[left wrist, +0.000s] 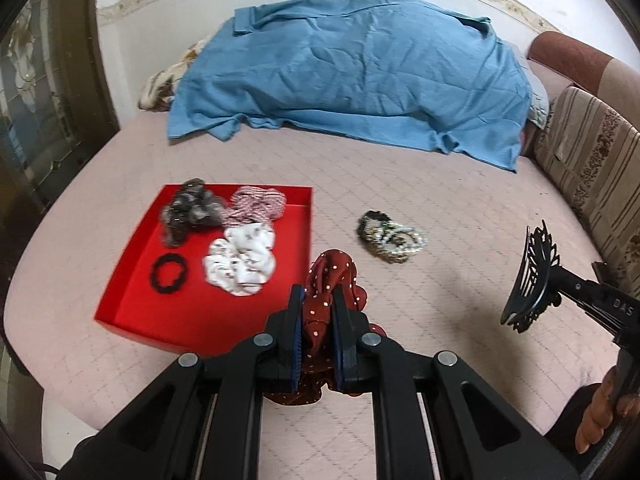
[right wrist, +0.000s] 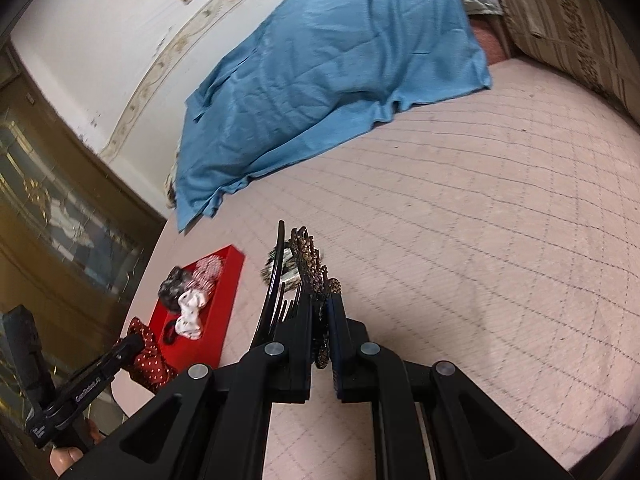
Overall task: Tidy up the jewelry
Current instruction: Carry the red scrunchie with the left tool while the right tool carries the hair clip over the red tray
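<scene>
Far left on the pink quilted bed sits your red tray, and it is clearly the collecting place: a grey scrunchie, a red-and-white striped one, a white printed one and a thin black hair tie already lie inside it.

Just beside the tray's near right corner, your left gripper has its jaws pinched nearly together on the dark red polka-dot scrunchie. The fabric bunches out above and below the pads, so the hold looks secure, and it appears lifted off the quilt, though the wrist view is too foreshortened to be sure. You have it placed well for a short swing left over the tray wall.

Further right, a bundle of beaded bracelets lies loose on the quilt, apart from the tray and not yet sorted.

Rightmost, your right gripper is closed on the black hair claw clip, gripped by its ornamented back so the curved teeth hang free and clear of the bed. Held high like that, it likely follows the scrunchie into the tray.
</scene>
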Available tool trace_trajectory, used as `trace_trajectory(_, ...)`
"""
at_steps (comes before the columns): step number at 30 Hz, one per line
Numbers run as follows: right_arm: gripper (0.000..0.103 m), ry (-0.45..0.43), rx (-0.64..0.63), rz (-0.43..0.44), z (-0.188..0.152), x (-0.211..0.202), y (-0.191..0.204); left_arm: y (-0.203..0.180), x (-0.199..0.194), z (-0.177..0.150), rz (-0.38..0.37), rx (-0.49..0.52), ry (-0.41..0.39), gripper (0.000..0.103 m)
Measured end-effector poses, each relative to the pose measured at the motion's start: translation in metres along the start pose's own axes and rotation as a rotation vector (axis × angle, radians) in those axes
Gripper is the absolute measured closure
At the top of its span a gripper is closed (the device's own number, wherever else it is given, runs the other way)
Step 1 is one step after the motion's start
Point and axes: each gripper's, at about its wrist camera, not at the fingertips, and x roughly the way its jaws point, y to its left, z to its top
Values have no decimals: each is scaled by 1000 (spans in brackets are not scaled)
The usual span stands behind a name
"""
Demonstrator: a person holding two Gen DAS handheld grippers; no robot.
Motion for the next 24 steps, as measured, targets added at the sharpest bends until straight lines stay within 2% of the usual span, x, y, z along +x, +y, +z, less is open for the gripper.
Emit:
trace_trajectory(10, 94, 32, -97, 25, -10, 5, 46, 18, -14, -6, 48, 1, -34, 91)
trace_trajectory(24, 94, 78, -207, 51, -22, 16, 94, 42, -21, -11, 45, -28, -47, 91)
